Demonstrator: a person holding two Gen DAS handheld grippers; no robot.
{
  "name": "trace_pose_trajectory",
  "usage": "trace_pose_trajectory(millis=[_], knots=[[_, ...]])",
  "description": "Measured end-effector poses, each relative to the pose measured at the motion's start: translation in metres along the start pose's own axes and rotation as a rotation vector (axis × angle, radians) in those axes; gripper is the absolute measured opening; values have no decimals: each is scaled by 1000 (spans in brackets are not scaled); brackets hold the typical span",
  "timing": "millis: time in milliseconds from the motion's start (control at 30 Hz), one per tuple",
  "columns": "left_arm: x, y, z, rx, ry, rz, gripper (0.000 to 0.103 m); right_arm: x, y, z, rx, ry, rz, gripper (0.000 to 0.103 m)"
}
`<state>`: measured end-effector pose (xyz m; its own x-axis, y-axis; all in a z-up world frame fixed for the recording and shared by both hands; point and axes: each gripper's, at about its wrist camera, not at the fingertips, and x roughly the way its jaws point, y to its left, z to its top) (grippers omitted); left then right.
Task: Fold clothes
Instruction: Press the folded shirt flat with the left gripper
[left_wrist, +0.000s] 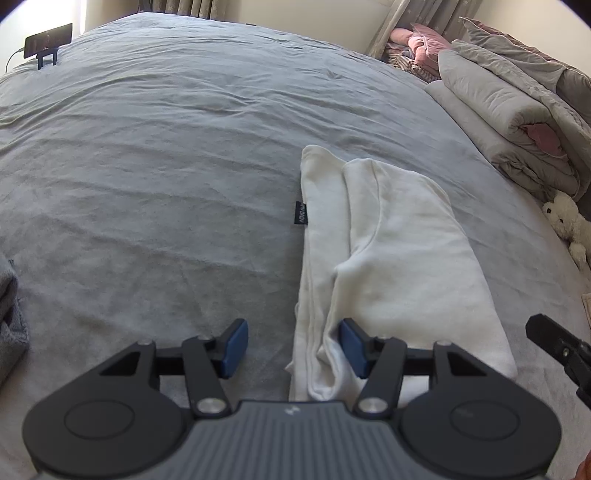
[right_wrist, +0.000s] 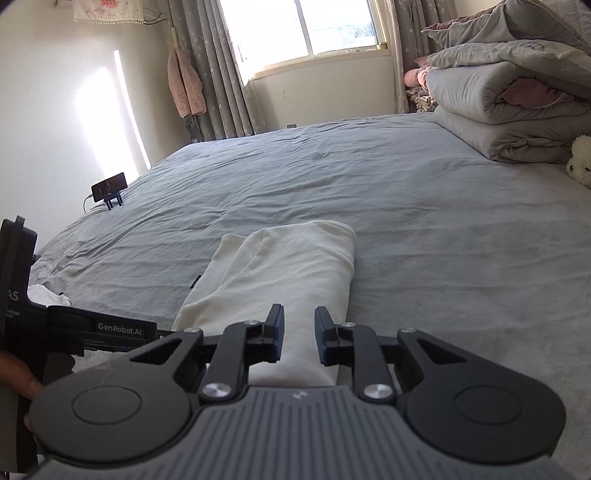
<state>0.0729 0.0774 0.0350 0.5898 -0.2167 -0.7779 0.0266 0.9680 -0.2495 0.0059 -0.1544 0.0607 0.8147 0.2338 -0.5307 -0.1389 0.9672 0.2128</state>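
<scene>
Broadly, the bed (left_wrist: 147, 166) carries everything: a cream garment (left_wrist: 399, 258), folded into a long strip, lies on the grey sheet near its near edge, with stacked quilts (left_wrist: 509, 122) well apart at the far side. No basket, drawer or other container shows, so nothing is held in one. The left gripper (left_wrist: 293, 347) stands spread over the strip's near end, one pad on the cloth. The right gripper (right_wrist: 299, 336) has narrow jaws above the garment, pinching nothing visible. Grabbing a single layer could drag the fold open, I judge.
</scene>
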Motion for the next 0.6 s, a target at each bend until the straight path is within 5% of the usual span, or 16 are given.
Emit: trace_pose_trajectory(millis=[233, 467, 600], knots=[[0, 4, 3, -18, 4, -20, 58, 16, 22, -33, -208, 34, -98, 21], [-11, 5, 6, -49, -25, -117, 57, 19, 18, -38, -201, 32, -95, 22], [-2, -3, 1, -12, 0, -95, 56, 21, 28, -40, -234, 27, -132, 22]])
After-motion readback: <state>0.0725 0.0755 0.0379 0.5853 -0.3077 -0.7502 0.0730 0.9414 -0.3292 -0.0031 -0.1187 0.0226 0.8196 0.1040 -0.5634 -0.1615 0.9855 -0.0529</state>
